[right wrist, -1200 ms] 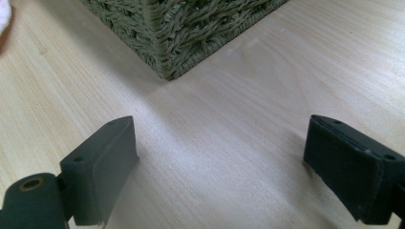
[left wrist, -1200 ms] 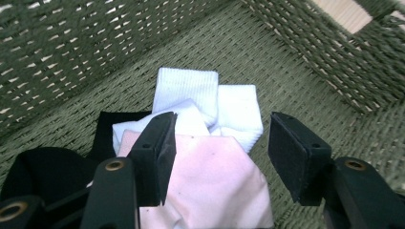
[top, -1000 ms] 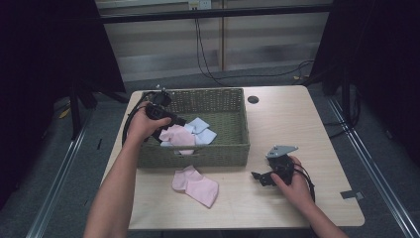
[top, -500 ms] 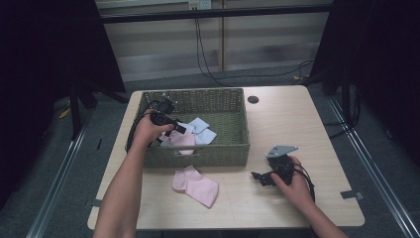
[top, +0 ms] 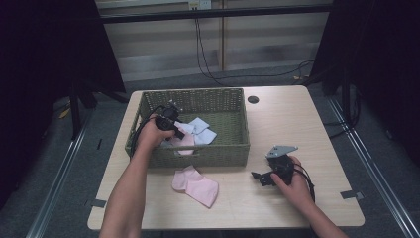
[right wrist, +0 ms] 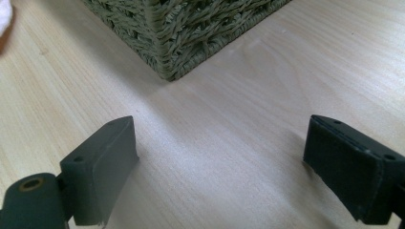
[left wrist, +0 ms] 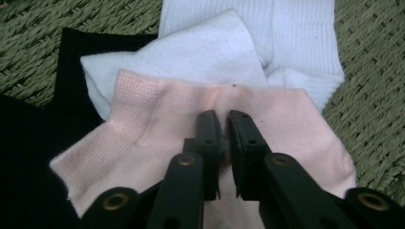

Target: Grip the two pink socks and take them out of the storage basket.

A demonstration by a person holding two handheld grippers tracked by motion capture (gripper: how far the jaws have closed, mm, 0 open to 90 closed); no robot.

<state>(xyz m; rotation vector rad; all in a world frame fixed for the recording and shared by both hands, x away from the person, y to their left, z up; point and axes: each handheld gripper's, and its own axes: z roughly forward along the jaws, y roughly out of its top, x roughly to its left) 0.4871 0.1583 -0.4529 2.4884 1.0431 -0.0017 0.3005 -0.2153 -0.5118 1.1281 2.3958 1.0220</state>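
A pink sock lies in the green woven basket on top of white socks and a black one. My left gripper reaches down into the basket. Its jaws have just been closing and now pinch a fold of this pink sock between them. In the high view the left gripper sits over the pink sock in the basket's left half. A second pink sock lies flat on the table in front of the basket. My right gripper rests open on the table, its jaws wide apart with nothing between them.
The basket's near right corner stands just ahead of the right gripper. A round black grommet sits in the tabletop behind the basket. Bare wood stretches to the right of the basket. Cables hang behind the table.
My left hand has sunk into the basket and its jaws have shut on the pink sock. The right hand and the sock on the table have not moved.
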